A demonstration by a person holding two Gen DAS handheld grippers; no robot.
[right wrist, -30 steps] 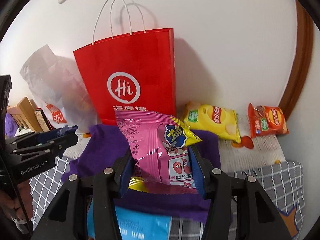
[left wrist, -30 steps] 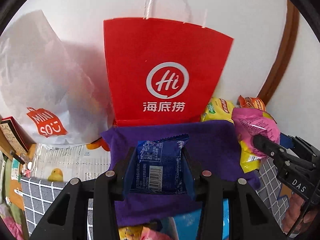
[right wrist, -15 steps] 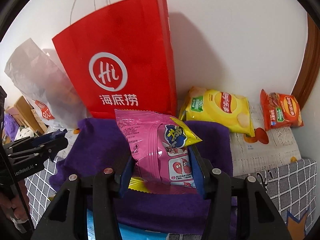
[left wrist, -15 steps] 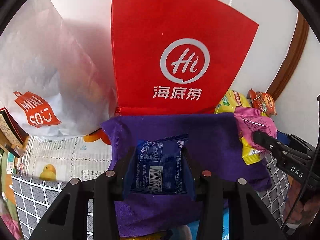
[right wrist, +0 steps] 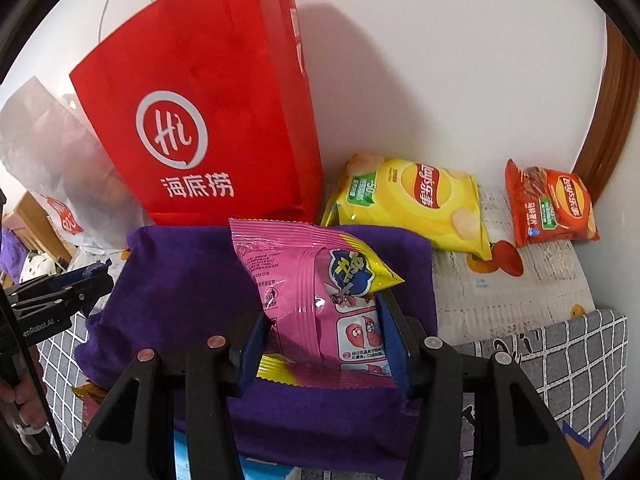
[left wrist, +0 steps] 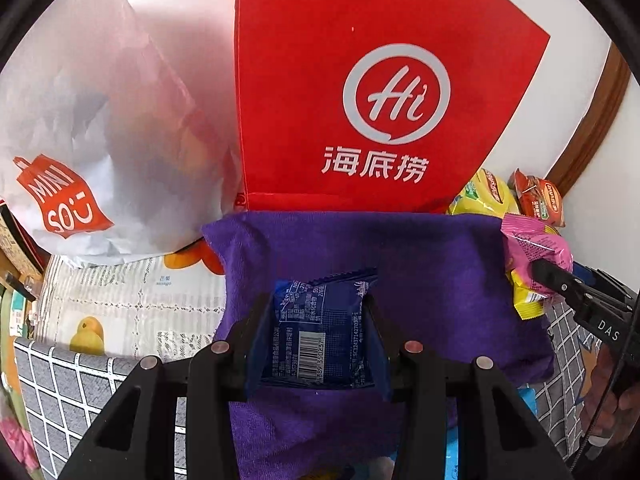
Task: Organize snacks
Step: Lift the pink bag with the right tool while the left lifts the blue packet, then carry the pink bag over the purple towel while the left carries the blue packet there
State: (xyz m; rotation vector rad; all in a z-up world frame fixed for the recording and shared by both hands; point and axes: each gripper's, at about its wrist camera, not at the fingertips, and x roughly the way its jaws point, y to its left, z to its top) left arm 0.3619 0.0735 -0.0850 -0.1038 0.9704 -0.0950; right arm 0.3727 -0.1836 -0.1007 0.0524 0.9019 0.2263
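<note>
The left gripper (left wrist: 318,330) has its jaws pressed against both sides of a dark blue snack packet (left wrist: 322,332), held barcode side up over a purple cloth (left wrist: 420,264). The right gripper (right wrist: 324,336) has its jaws clamped on a pink snack bag (right wrist: 320,276) with yellow ends, which sticks up and forward between the blue pads, also above the purple cloth (right wrist: 180,280). Each gripper shows at the edge of the other's view, the right one (left wrist: 536,270) with the pink bag (left wrist: 534,240) at the cloth's right side. Just behind the cloth a red paper bag (right wrist: 208,120) with a white "Hi" logo stands upright against the white wall (right wrist: 460,60). A white plastic bag (left wrist: 100,140) with a red label slumps to its left. To the right of the red bag, a yellow crisp packet (right wrist: 412,200) and a smaller orange crisp packet (right wrist: 552,204) lie flat near the wall on a table (right wrist: 520,300) covered with a fruit-printed cloth. A grey checked cover (right wrist: 580,352) lies at the near edge.
</note>
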